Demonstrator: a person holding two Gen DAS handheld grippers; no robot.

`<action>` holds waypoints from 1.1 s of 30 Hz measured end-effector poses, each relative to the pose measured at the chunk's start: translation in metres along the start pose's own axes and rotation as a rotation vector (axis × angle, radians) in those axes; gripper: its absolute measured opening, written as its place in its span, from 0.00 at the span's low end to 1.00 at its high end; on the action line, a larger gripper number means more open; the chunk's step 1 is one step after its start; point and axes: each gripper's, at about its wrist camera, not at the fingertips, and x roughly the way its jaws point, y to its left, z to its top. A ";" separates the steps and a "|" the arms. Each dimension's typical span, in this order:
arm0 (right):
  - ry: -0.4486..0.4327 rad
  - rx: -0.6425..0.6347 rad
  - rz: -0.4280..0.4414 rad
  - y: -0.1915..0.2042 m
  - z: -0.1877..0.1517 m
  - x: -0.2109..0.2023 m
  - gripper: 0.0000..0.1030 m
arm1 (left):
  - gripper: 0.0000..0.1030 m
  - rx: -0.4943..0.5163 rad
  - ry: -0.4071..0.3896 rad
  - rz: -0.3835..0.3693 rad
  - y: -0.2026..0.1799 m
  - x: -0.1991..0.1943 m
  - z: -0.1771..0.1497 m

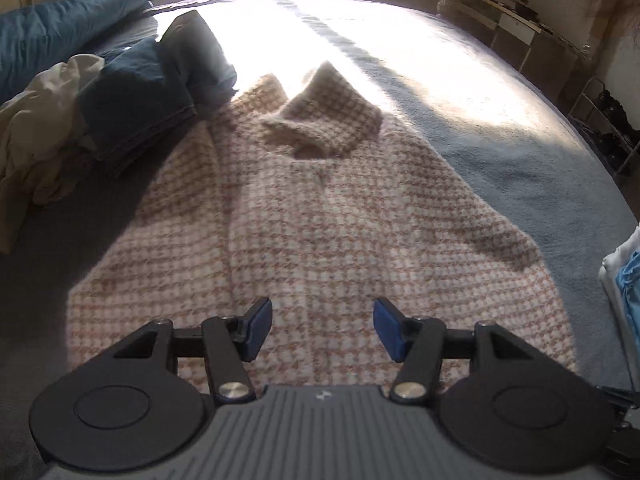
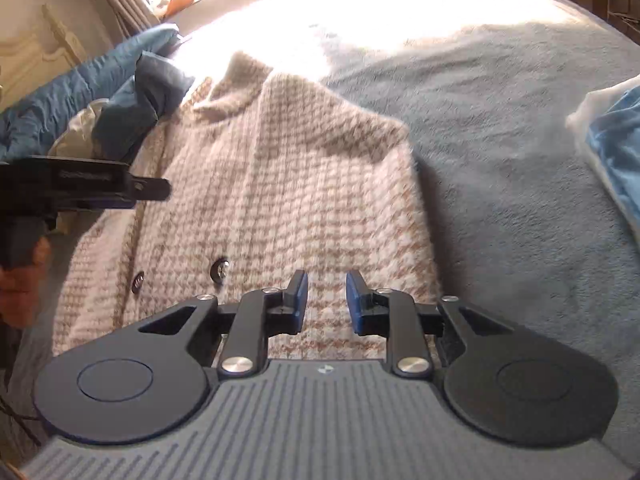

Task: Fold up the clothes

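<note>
Checked coat (image 1: 320, 216) lies flat on grey bed cover (image 1: 500, 128), collar (image 1: 320, 124) at far end, buttons (image 2: 220, 270) facing up: spread so I can fold it. Left claw (image 1: 322, 330) hangs over coat's near hem, jaws wide, nothing between. Right claw (image 2: 326, 300) over coat's right half, jaws narrow, empty. Folded dark clothes (image 1: 152, 96) stacked left of collar, likely done pile.

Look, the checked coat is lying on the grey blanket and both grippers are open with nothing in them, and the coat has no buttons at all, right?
Not quite. The checked coat does have buttons: the right wrist view shows two dark ones on its front. The rest holds: it lies on the grey blanket, and the left gripper and right gripper are both open and empty.
</note>
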 end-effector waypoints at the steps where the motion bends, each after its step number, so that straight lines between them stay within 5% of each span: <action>1: 0.029 -0.032 -0.027 0.006 -0.004 0.010 0.20 | 0.55 -0.044 -0.003 0.034 0.024 -0.010 0.002; 4: 0.035 -0.086 -0.077 0.023 -0.006 0.006 0.20 | 0.55 -0.108 -0.039 0.142 0.093 -0.044 0.009; 9: 0.021 -0.060 -0.009 0.040 -0.018 -0.036 0.24 | 0.56 -0.137 -0.133 0.286 0.188 -0.095 0.022; 13: 0.205 -0.090 -0.111 0.058 -0.063 -0.019 0.28 | 0.56 -0.091 -0.176 0.348 0.226 -0.094 0.023; 18: 0.122 -0.155 -0.105 0.096 -0.058 -0.040 0.33 | 0.56 -0.047 -0.177 0.230 0.226 -0.061 0.033; 22: 0.251 -0.198 -0.171 0.103 -0.061 0.000 0.42 | 0.56 0.018 -0.211 0.083 0.192 -0.027 0.056; 24: 0.215 -0.192 -0.147 0.107 -0.044 -0.005 0.41 | 0.56 0.047 -0.230 -0.001 0.171 -0.010 0.074; 30: 0.012 -0.202 -0.033 0.103 0.064 -0.005 0.42 | 0.61 0.077 -0.181 -0.202 0.105 0.062 0.144; 33: -0.063 -0.204 0.027 0.093 0.137 0.027 0.42 | 0.61 0.111 -0.150 -0.182 0.081 0.106 0.178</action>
